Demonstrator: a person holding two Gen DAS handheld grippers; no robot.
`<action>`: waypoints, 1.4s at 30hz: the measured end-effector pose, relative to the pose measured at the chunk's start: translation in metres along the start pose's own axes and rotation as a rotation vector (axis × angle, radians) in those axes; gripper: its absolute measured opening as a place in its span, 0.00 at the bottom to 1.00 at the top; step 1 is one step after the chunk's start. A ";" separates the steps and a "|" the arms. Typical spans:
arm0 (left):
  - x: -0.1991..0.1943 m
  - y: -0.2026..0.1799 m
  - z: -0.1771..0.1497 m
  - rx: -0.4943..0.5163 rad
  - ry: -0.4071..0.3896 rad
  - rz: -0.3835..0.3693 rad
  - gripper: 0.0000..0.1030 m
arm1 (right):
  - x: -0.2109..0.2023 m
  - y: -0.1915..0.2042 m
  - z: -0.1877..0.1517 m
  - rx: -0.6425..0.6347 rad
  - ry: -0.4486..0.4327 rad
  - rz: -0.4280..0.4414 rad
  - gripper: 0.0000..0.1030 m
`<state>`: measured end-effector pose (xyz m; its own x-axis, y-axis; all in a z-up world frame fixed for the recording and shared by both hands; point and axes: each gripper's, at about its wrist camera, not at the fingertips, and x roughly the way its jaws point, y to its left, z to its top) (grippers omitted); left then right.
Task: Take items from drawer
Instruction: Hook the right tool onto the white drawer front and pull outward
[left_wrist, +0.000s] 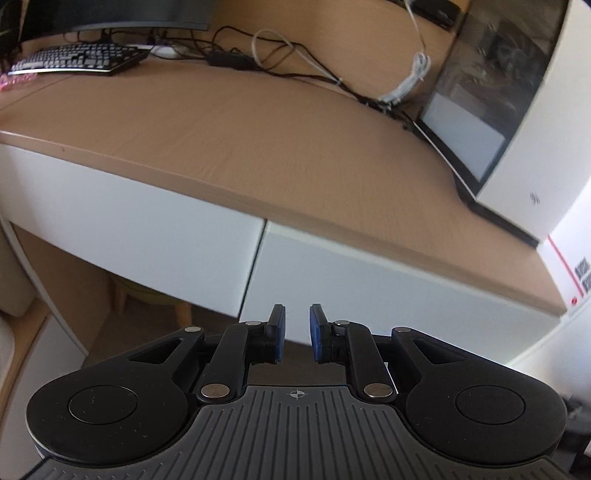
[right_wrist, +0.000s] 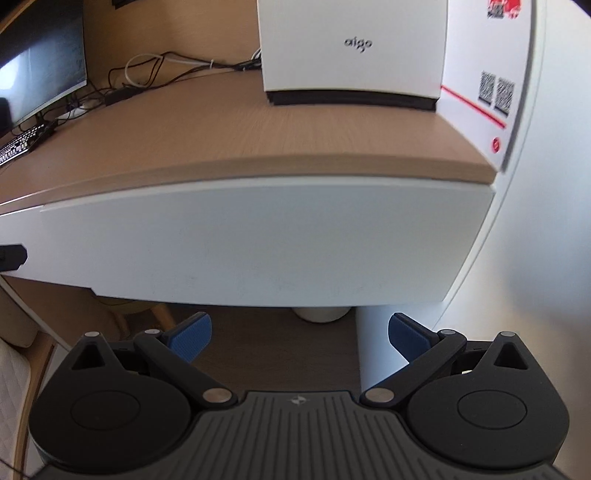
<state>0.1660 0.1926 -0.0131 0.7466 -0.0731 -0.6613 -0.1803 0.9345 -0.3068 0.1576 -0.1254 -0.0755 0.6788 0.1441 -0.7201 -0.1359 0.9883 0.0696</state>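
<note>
computer case (right_wrist: 352, 51) on desk (right_wrist: 258, 125), drawer (right_wrist: 258, 240) beneath

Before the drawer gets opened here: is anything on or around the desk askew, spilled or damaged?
Nothing stands out. Both white drawer fronts sit closed and flush under the desk top. The cables behind lie in a loose tangle, untidy but not spilled. The white computer case stands upright. Both grippers are empty.
</note>
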 end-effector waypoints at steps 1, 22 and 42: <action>0.001 0.006 0.005 -0.006 -0.023 -0.023 0.15 | 0.001 0.000 -0.001 0.013 0.008 0.021 0.99; 0.049 0.031 0.043 0.065 -0.017 -0.123 0.21 | 0.040 0.038 -0.011 0.077 -0.037 -0.110 0.99; 0.063 0.018 0.035 0.154 0.028 -0.183 0.65 | 0.075 0.034 -0.032 0.097 0.021 -0.111 0.99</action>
<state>0.2319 0.2168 -0.0360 0.7392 -0.2536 -0.6240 0.0574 0.9468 -0.3167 0.1811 -0.0825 -0.1492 0.6701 0.0330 -0.7416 0.0102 0.9985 0.0537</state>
